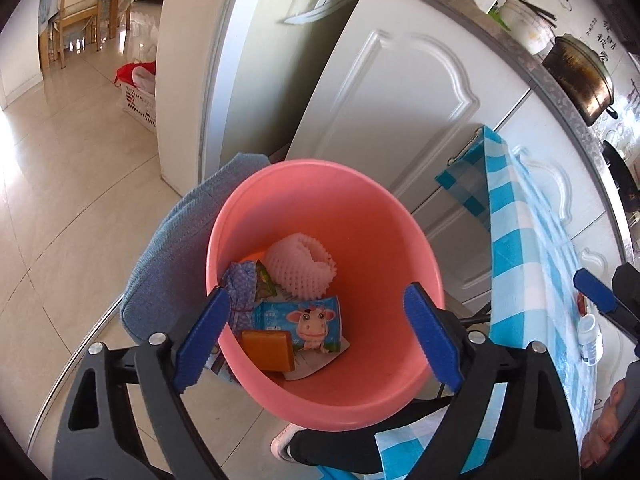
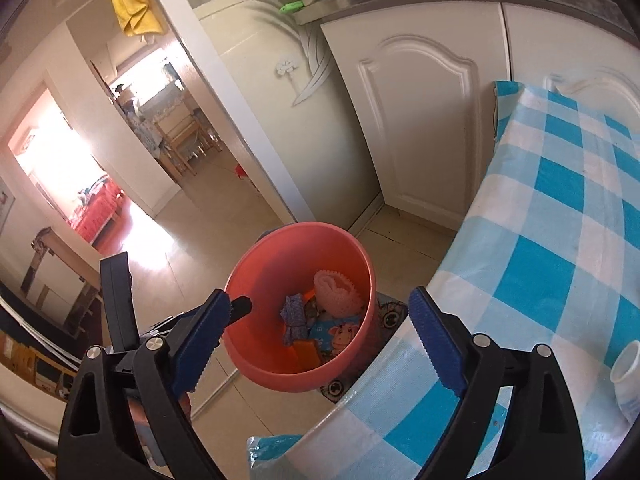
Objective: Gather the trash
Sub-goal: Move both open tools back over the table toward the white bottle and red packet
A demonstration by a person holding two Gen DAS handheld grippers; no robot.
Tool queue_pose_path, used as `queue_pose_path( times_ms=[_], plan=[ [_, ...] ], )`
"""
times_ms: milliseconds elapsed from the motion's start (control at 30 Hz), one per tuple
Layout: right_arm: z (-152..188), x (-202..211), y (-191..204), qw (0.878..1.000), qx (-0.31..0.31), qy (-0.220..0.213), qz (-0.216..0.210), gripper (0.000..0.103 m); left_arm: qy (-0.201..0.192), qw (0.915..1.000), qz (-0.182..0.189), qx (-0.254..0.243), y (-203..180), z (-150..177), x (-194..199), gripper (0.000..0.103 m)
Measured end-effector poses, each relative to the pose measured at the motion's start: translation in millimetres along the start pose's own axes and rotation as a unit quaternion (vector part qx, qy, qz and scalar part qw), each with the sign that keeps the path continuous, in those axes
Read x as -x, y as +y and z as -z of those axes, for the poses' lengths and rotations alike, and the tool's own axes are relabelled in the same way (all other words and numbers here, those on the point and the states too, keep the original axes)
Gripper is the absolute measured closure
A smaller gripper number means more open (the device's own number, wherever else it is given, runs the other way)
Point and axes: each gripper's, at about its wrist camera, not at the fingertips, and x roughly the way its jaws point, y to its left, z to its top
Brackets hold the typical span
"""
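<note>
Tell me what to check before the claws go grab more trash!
1. Left claw empty and open: ok.
2. Right claw empty and open: ok.
3. Pink bin upright with room left: ok.
4. Trash dropped inside the bin, like the cow wrapper and orange box: ok.
5. More trash left on the checkered table, the small white bottle: not ok, still there.
6. Other trash out of view: cannot tell.

The left gripper [image 1: 316,334] hangs wide open over the pink bin [image 1: 325,216]; a cow-print wipes packet [image 1: 304,320] lies at six o'clock inside.
</note>
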Motion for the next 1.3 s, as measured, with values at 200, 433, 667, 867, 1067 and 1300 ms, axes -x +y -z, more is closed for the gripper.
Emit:
queue_pose_path(
  times_ms=[200, 433, 667, 867, 1067, 1300],
  plan=[
    [12, 36, -19, 0.998, -0.009, -0.060, -0.029, 0.012, -0.057, 0.9981, 0.013, 0.017, -2, 1, 21, 0.014],
    [21, 72, -30, 0.992, 0.016, -0.116, -0.049, 0.005, -0.091, 0.9952, 0.036, -0.011, -28, 2, 44, 0.014],
    [22, 106, -39, 0.987, 0.021, -0.156, -0.036, 0.005, -0.082, 0.9940, 0.045, -0.056, -70, 8, 57, 0.013],
    [29, 129, -60, 0.985, 0.008, -0.172, -0.013, 0.005, -0.063, 0.9909, 0.050, -0.108, -108, 22, 63, 0.013],
    [33, 153, -78, 0.982, 0.007, -0.187, 0.001, 0.005, -0.047, 0.9853, 0.069, -0.149, -146, 41, 64, 0.013],
    [39, 185, -113, 0.975, -0.015, -0.222, 0.014, 0.005, -0.036, 0.9790, 0.088, -0.180, -185, 61, 65, 0.013]
  ],
)
